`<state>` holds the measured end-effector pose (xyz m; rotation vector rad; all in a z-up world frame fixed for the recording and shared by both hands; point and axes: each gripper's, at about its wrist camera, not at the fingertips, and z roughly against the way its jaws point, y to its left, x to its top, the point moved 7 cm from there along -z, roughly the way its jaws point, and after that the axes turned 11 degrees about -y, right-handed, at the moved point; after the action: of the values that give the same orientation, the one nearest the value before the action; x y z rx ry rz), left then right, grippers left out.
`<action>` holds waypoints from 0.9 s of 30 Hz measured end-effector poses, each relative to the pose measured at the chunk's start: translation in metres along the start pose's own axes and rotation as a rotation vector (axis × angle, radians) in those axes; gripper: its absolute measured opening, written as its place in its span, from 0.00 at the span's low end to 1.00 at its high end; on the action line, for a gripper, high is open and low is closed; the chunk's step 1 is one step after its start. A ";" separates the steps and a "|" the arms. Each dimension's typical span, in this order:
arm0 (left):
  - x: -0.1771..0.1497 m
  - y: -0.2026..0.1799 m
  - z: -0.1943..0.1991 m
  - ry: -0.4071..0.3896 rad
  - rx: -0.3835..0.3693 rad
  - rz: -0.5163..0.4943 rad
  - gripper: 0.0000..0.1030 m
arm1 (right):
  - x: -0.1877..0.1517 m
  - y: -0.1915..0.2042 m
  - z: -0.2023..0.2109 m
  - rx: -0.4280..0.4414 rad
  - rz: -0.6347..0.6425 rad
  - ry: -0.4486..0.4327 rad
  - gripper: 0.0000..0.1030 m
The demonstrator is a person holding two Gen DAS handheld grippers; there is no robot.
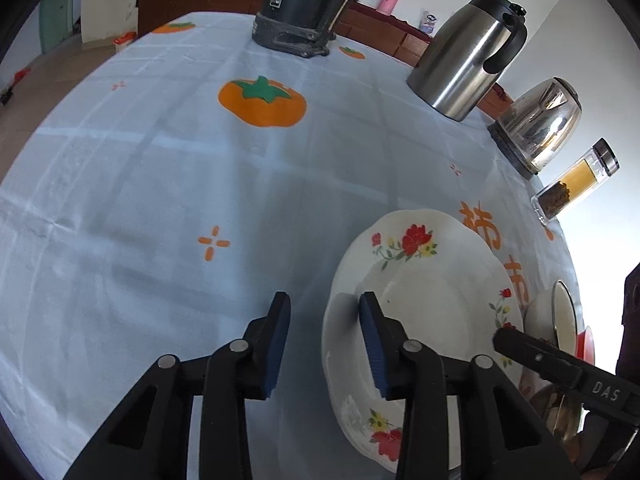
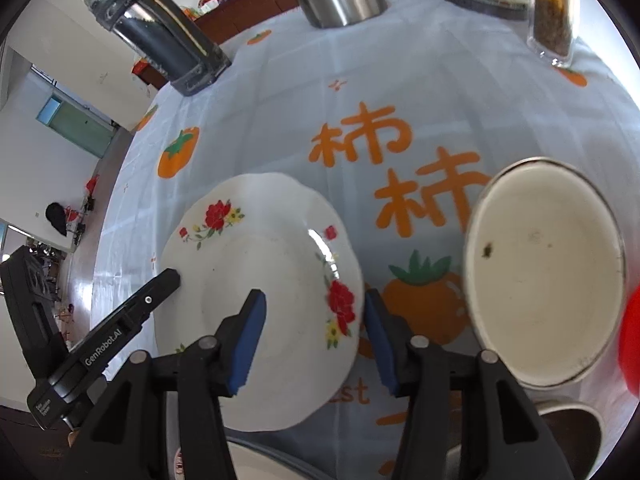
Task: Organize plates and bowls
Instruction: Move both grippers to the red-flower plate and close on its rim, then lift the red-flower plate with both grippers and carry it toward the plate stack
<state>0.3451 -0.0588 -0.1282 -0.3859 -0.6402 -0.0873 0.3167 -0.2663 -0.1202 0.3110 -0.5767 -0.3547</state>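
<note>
Both blue-padded grippers, left gripper (image 1: 325, 344) and right gripper (image 2: 314, 340), straddle opposite rims of the white scalloped floral ceramic plate (image 2: 260, 280), jaws apart; it looks stiff, slippery and breakable, best pinched at the rim.

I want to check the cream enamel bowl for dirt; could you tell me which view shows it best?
The right wrist view: the cream enamel bowl faces the camera, inside and dark speck visible. The left wrist view shows it only edge-on at the frame's margin.

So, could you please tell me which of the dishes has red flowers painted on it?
The scalloped white plate that both tongs straddle; the bowl beside it is plain cream inside.
</note>
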 end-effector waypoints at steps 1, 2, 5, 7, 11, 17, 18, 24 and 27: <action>-0.001 -0.001 -0.001 0.006 -0.006 0.000 0.36 | -0.001 0.001 -0.002 -0.008 0.009 0.003 0.50; -0.002 -0.003 -0.001 0.008 -0.011 0.000 0.31 | -0.002 0.002 -0.003 -0.012 0.016 0.004 0.50; -0.004 -0.010 -0.002 0.016 -0.024 -0.013 0.24 | -0.004 0.002 -0.008 -0.022 0.031 0.012 0.48; -0.005 -0.011 -0.002 0.014 -0.023 -0.018 0.24 | -0.006 0.001 -0.011 -0.034 0.038 0.026 0.45; -0.005 -0.008 -0.004 0.016 -0.046 0.009 0.24 | -0.005 -0.002 -0.011 -0.042 0.027 0.015 0.41; -0.005 -0.009 -0.003 0.004 -0.031 -0.004 0.24 | -0.005 -0.006 -0.011 -0.064 0.040 0.010 0.32; -0.005 -0.008 -0.004 0.004 -0.032 -0.004 0.24 | -0.005 -0.006 -0.010 -0.067 0.042 0.008 0.31; -0.005 -0.008 -0.004 -0.005 -0.030 -0.008 0.25 | -0.008 -0.003 -0.010 -0.104 0.073 -0.002 0.30; -0.005 -0.007 -0.003 -0.004 -0.034 -0.006 0.25 | -0.009 -0.002 -0.010 -0.108 0.072 0.003 0.30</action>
<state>0.3414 -0.0669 -0.1316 -0.4172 -0.6446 -0.1032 0.3148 -0.2626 -0.1329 0.1867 -0.5623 -0.3143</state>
